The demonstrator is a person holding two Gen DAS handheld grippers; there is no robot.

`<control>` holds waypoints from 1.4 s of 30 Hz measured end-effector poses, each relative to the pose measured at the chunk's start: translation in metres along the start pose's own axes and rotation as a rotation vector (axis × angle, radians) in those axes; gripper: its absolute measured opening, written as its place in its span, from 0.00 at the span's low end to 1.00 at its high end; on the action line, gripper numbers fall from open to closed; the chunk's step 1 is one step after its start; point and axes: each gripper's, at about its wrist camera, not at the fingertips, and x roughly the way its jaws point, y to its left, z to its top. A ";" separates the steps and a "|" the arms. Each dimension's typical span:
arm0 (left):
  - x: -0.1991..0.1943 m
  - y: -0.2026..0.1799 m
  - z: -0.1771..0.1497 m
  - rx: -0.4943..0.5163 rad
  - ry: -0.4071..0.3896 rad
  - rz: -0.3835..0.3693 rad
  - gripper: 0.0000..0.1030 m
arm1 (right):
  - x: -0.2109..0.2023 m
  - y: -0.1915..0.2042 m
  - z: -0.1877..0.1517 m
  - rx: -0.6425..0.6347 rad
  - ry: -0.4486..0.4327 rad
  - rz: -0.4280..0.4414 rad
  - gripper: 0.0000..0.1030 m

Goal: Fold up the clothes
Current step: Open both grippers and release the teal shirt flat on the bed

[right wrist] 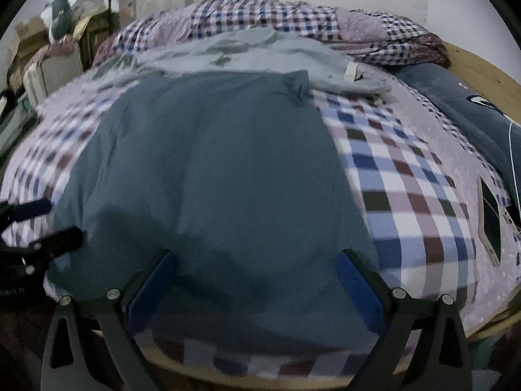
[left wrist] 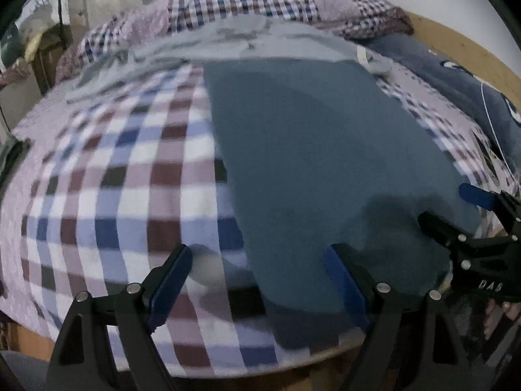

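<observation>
Bedroom scene; working surface is a bed under a checked sheet of lilac, white, blue and maroon squares (left wrist: 123, 195), wooden frame at the near edge.

Nearest: left gripper (left wrist: 257, 286), jaws spread wide, nothing between them. Its right finger sits over the near left edge of a flat slate-blue fabric garment (left wrist: 309, 163); its left finger is over bare sheet. Right gripper (right wrist: 257, 288) likewise spread and empty, both fingers over the garment's near hem.

Just ahead of both tools: the slate-blue garment lies smooth, as a long tidy panel with straight sides, running away from the tools. Could be spread out single-layer, or already folded lengthwise; motion blur hides any layering, so I cannot tell which.

Beyond its far end: a pale grey-green printed garment (right wrist: 260, 52), spread loosely and rumpled, not folded.

Farthest: a bunched checked quilt (right wrist: 293, 16) against the wall. Off to the right of the right gripper, a dark navy plush blanket (right wrist: 462, 107).

Judgement: at least the pale garment remains to fold.
</observation>
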 end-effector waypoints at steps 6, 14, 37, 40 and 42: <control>0.004 0.003 -0.012 -0.044 0.100 -0.037 0.85 | -0.002 0.008 -0.015 -0.039 0.063 -0.017 0.98; 0.003 0.009 -0.021 -0.081 0.161 -0.058 0.85 | -0.017 0.007 -0.021 0.004 0.090 0.020 0.98; -0.003 0.080 -0.039 -0.526 0.122 -0.595 0.85 | -0.085 -0.028 0.007 0.246 -0.253 0.160 0.98; 0.007 0.077 -0.041 -0.539 0.156 -0.600 0.85 | -0.090 -0.028 0.005 0.232 -0.281 0.199 0.98; 0.013 0.074 -0.044 -0.540 0.167 -0.603 0.85 | -0.092 -0.025 0.005 0.215 -0.293 0.215 0.98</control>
